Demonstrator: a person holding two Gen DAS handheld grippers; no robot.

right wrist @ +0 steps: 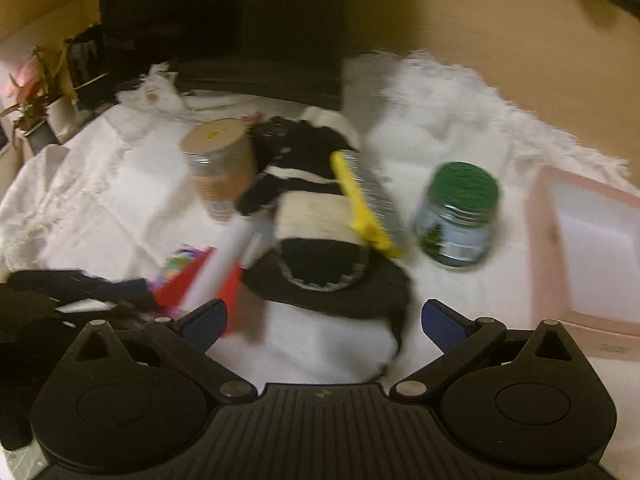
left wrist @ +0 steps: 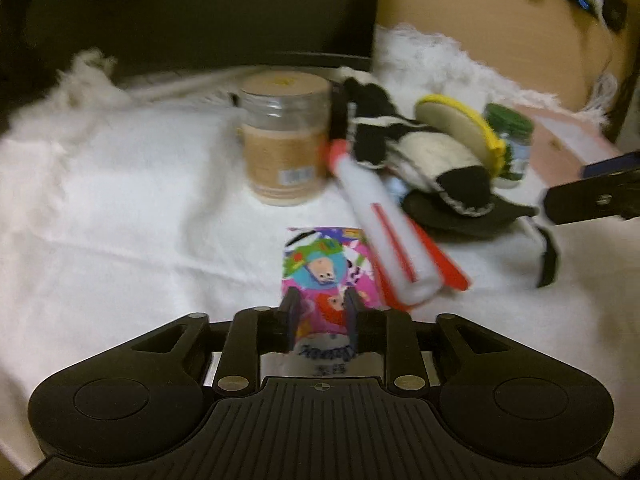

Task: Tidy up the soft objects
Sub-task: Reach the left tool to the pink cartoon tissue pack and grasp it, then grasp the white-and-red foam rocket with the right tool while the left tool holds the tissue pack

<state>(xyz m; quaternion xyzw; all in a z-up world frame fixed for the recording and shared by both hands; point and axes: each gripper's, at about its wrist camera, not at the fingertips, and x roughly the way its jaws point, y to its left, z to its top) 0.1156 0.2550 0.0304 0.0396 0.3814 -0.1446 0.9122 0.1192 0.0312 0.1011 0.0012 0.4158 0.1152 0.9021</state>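
Note:
My left gripper (left wrist: 320, 306) is shut on a colourful cartoon-printed packet (left wrist: 326, 270) that lies on the white cloth (left wrist: 140, 220). My right gripper (right wrist: 324, 322) is open, just in front of a black-and-white knitted sock pile (right wrist: 320, 232). The pile also shows in the left wrist view (left wrist: 424, 160), to the right of the packet. A yellow brush (right wrist: 368, 200) rests on the pile. A white and red lint roller (left wrist: 384, 232) lies across the packet's right edge. The right gripper's finger (left wrist: 592, 196) shows at the right edge of the left view.
A tan-lidded jar (left wrist: 282, 136) stands behind the packet. A green-lidded jar (right wrist: 460, 216) stands right of the socks. A pink tray (right wrist: 584, 248) sits at the far right. A dark monitor base (right wrist: 260, 80) and a cardboard wall (left wrist: 480, 8) close the back.

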